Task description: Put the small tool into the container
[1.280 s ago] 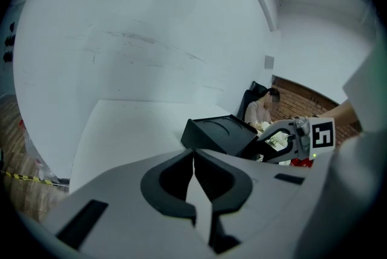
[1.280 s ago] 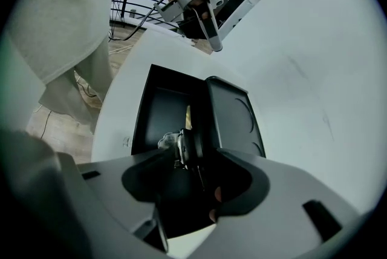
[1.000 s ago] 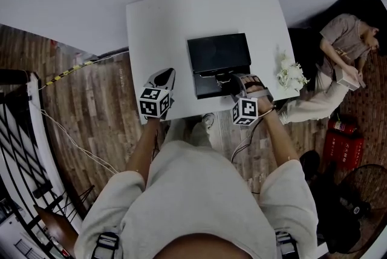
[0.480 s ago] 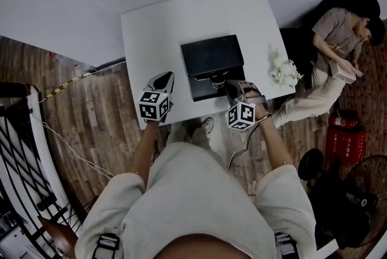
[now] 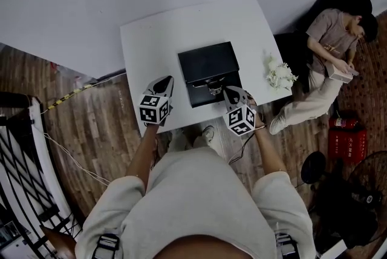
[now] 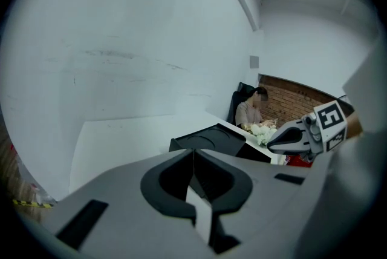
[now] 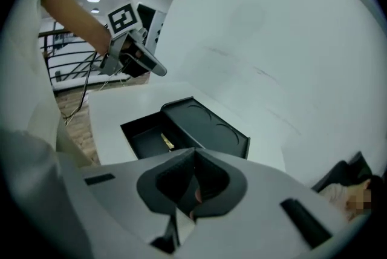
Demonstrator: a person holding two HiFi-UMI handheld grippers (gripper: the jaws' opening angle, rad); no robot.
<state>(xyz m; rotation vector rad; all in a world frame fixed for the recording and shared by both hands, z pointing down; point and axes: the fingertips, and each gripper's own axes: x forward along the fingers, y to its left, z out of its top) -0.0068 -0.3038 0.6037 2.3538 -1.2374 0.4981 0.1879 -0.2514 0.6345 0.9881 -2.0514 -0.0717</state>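
Inside: small tool (image 7: 166, 141) lies in container (image 7: 208, 126); right tongs (image 7: 194, 158) closed.

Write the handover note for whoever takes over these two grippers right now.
Left gripper: jaws shut, empty, over the near-left part of the table, apart from the black container.
Right gripper: jaws shut, nothing visibly held, at the container's near side.
Small tool: a small yellowish piece lying in the container's open tray.
Done: the tool appears to be inside.
Left: probably just a check that it sits fully in; pushing the tray shut may follow.
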